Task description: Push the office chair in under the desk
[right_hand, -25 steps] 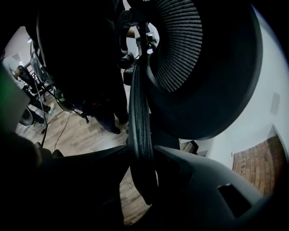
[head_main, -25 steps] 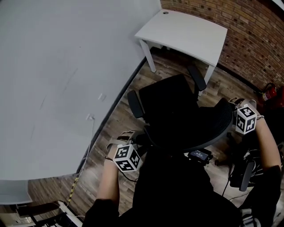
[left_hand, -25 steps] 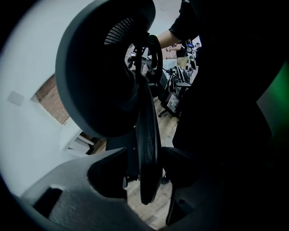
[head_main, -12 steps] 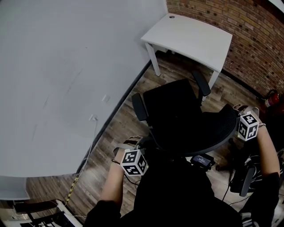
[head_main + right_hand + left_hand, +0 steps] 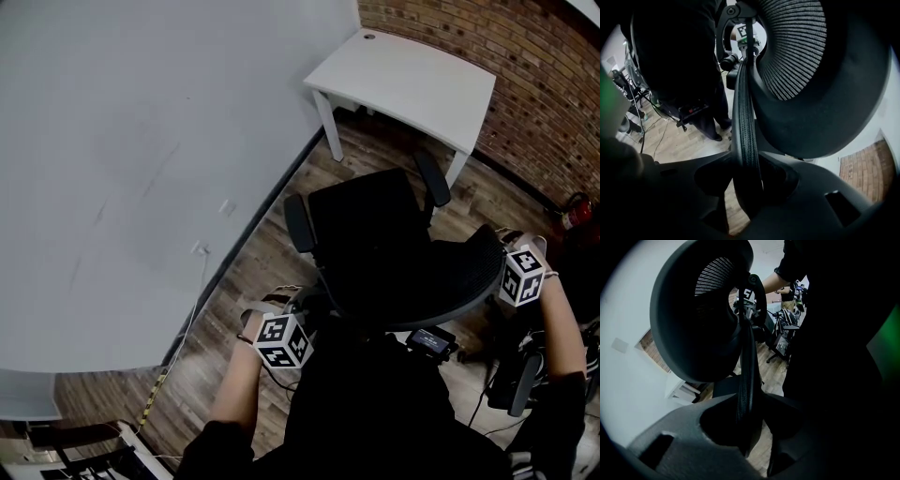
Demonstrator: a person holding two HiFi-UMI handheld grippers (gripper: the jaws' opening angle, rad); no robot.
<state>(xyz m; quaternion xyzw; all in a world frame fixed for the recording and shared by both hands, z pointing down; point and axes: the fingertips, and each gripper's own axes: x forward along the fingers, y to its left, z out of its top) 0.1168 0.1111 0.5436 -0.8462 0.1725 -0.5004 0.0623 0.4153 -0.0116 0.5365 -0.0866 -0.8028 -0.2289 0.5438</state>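
The black office chair (image 5: 370, 230) stands on the wood floor, its seat facing the white desk (image 5: 412, 75) at the top right and still outside it. Its curved mesh backrest (image 5: 441, 281) is nearest me. My left gripper (image 5: 302, 307) is at the backrest's left end. Its jaws have just been closing, and they are now shut on the backrest's rim (image 5: 747, 357). My right gripper (image 5: 499, 248) is shut on the right end, where the rim (image 5: 743, 108) runs between its jaws. In the gripper views the left gripper (image 5: 750, 404) and the right gripper (image 5: 747, 173) each straddle that rim.
A pale wall (image 5: 112, 169) with sockets fills the left. A brick wall (image 5: 525, 66) runs behind the desk, with a red fire extinguisher (image 5: 577, 211) at its foot. Cables (image 5: 155, 398) lie by the skirting. Dark equipment (image 5: 520, 375) stands at the right.
The head view has drifted, so the chair and desk sit a little lower and further right in the picture. Both grippers stay at the backrest's ends.
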